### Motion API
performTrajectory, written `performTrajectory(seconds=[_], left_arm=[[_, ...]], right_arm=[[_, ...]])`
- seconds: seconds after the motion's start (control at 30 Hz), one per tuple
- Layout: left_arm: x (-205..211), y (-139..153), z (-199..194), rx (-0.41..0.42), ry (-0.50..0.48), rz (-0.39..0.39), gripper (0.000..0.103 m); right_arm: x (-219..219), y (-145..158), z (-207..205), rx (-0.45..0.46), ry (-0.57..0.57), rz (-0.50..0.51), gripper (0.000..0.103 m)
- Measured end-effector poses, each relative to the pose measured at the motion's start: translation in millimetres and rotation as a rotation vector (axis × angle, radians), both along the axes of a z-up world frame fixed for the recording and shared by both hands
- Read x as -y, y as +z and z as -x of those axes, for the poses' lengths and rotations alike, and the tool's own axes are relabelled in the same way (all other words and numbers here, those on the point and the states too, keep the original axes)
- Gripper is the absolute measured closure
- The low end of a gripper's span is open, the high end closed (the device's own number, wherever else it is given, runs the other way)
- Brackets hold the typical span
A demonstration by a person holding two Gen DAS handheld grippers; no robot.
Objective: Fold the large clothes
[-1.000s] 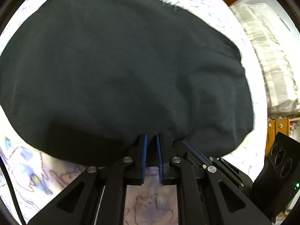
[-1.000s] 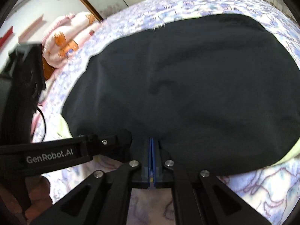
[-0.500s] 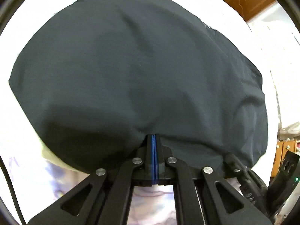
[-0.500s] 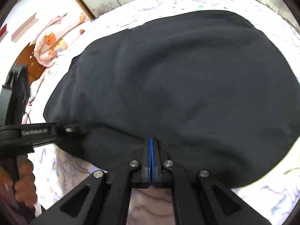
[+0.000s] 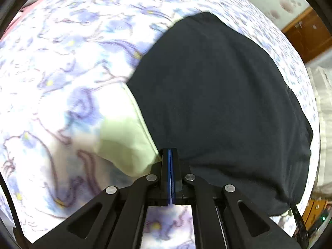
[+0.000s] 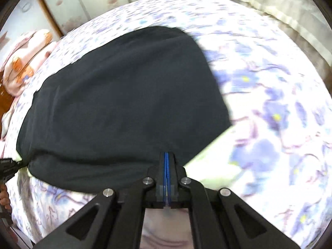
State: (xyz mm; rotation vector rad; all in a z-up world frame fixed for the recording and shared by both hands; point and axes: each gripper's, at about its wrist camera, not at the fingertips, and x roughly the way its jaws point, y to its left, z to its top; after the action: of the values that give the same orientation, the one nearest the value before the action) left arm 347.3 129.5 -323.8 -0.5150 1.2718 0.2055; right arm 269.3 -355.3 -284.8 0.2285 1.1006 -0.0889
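Observation:
A large black garment (image 5: 217, 103) lies spread on a bed; it also fills the middle of the right wrist view (image 6: 124, 108). My left gripper (image 5: 170, 153) is shut on the garment's near edge at its left corner. My right gripper (image 6: 166, 155) is shut on the same near edge at its right corner. A pale green inner layer (image 5: 124, 143) shows under the lifted edge, also in the right wrist view (image 6: 211, 161). The other gripper's tip (image 6: 8, 164) shows at the far left of the right wrist view.
The bed is covered by a white sheet with purple flowers (image 5: 62, 66). A pink and orange bundle (image 6: 27, 58) lies at the bed's far left. A beige folded blanket (image 6: 280, 6) lies at the far right. Wooden furniture (image 5: 307, 35) stands behind.
The left gripper closed on the garment's edge. Both grippers moved apart and lifted the near edge, so each camera now sees one side of the garment and more sheet.

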Motion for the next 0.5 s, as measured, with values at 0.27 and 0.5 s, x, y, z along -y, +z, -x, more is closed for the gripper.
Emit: performTrajectory(seconds=[0.27, 0.5], left_arm=[[-22, 8, 11, 0.020, 0.003, -0.038, 0.102], [51, 46, 6, 0.107, -0.160, -0.007, 0.099]], right_arm=[[30, 4, 13, -0.020, -0.087, 0.063, 0.103], [1, 32, 14, 0.118, -0.041, 0.017, 0.103]])
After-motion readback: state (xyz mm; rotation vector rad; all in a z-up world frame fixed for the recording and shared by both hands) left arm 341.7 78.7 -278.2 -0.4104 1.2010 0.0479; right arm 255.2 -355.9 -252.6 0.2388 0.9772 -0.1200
